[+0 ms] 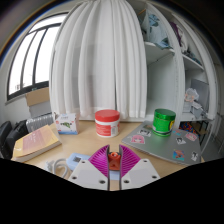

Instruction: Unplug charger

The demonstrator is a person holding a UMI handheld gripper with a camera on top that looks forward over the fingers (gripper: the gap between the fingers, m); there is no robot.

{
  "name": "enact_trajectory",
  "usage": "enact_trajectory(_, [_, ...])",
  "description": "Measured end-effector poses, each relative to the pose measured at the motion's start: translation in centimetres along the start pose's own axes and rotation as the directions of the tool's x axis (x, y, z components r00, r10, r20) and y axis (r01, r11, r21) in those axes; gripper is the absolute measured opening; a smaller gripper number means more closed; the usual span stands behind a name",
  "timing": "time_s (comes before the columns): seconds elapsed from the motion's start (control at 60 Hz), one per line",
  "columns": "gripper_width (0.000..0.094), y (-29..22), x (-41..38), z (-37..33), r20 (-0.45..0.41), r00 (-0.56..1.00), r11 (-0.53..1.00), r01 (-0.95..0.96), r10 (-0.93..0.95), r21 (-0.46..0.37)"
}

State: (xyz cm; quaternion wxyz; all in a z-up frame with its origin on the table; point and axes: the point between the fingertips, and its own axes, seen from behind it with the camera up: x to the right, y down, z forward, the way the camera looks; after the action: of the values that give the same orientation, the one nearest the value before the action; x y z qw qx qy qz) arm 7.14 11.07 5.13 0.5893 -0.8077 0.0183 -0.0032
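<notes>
The desk (60, 150) runs back to a white curtain (100, 55) and a window (30, 60), with bare wood open just ahead of the fingers. On it stand one red-lidded jar (107, 122), one green container (164, 121) and one white box (67, 124). The gripper (114, 160) is narrowed, its pads (102, 158) pressing a small orange-red charger (114, 159) held between them.

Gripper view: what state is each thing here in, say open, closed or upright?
curtain: drawn closed.
white jar: upright, red lid on.
green tub: upright, lid on.
laptop: lying flat, apparently closed, stickers on top.
gripper: low over the table, a small red thing between its fingers.
</notes>
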Motion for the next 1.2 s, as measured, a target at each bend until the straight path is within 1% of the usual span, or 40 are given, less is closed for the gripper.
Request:
enact_trajectory(0.033, [0.0085,0.0,0.0,0.1,0.001,1.000,1.000,0.001,-0.001,0.001])
enact_trajectory(0.083, [0.0066,-0.2,0.0,0.1,0.007,1.000,1.000,-0.012,0.012,0.012])
enact_trajectory(0.25, [0.0056,-0.6,-0.1,0.2,0.021,1.000,1.000,0.008,-0.009,0.028])
enact_trajectory(0.3, [0.0054,-1.5,-0.4,0.0,0.035,0.999,0.998,0.027,-0.029,0.051])
enact_trajectory(0.317, [0.0054,-2.5,-0.7,-0.4,0.046,0.998,0.997,0.031,-0.034,0.077])
enact_trajectory(0.35, [0.0054,-5.9,-1.1,-2.1,0.069,0.997,0.987,0.030,-0.041,0.158])
enact_trajectory(0.383, [0.0054,-10.3,-0.6,-4.6,0.053,0.997,0.961,0.032,-0.049,0.276])
enact_trajectory(0.433, [0.0053,-16.3,0.0,-8.7,0.019,0.998,0.910,0.043,-0.056,0.413])
enact_trajectory(0.517, [0.0053,-19.9,0.0,-12.2,0.056,0.996,0.886,0.035,-0.068,0.463])
enact_trajectory(0.55, [0.0053,-20.3,0.7,-13.0,0.055,0.996,0.885,0.036,-0.070,0.464])
enact_trajectory(0.567, [0.0053,-19.7,0.8,-13.3,0.047,0.996,0.885,0.041,-0.071,0.464])
enact_trajectory(0.6, [0.0053,-19.6,2.1,-13.5,0.035,0.997,0.895,0.046,-0.068,0.443])
enact_trajectory(0.633, [0.0052,-18.4,2.8,-13.3,0.035,0.997,0.911,0.045,-0.065,0.411])
enact_trajectory(0.683, [0.0052,-15.5,4.0,-12.5,0.047,0.998,0.943,0.024,-0.041,0.332])
enact_trajectory(0.7, [0.0052,-13.6,4.6,-11.8,0.047,0.998,0.949,0.019,-0.036,0.315])
enact_trajectory(0.75, [0.0053,-10.8,6.0,-11.1,0.038,0.999,0.976,0.002,-0.010,0.216])
enact_trajectory(0.8, [0.0052,-6.3,7.8,-9.6,0.012,1.000,0.993,-0.002,0.001,0.122])
enact_trajectory(0.867, [0.0053,-1.9,9.5,-8.2,0.000,0.999,0.999,-0.035,0.035,-0.002])
enact_trajectory(0.95, [0.0054,1.5,10.6,-7.6,-0.008,0.998,0.995,-0.056,0.055,-0.079])
enact_trajectory(1.083, [0.0074,4.9,11.8,-6.6,-0.023,1.000,0.983,-0.024,0.020,-0.184])
enact_trajectory(1.117, [0.0088,5.3,11.8,-6.7,-0.023,1.000,0.977,-0.021,0.016,-0.214])
enact_trajectory(1.167, [0.0143,6.2,11.6,-6.4,-0.008,1.000,0.971,-0.013,0.011,-0.240])
enact_trajectory(1.2, [0.0162,5.9,11.7,-6.4,-0.003,1.000,0.973,-0.011,0.010,-0.233])
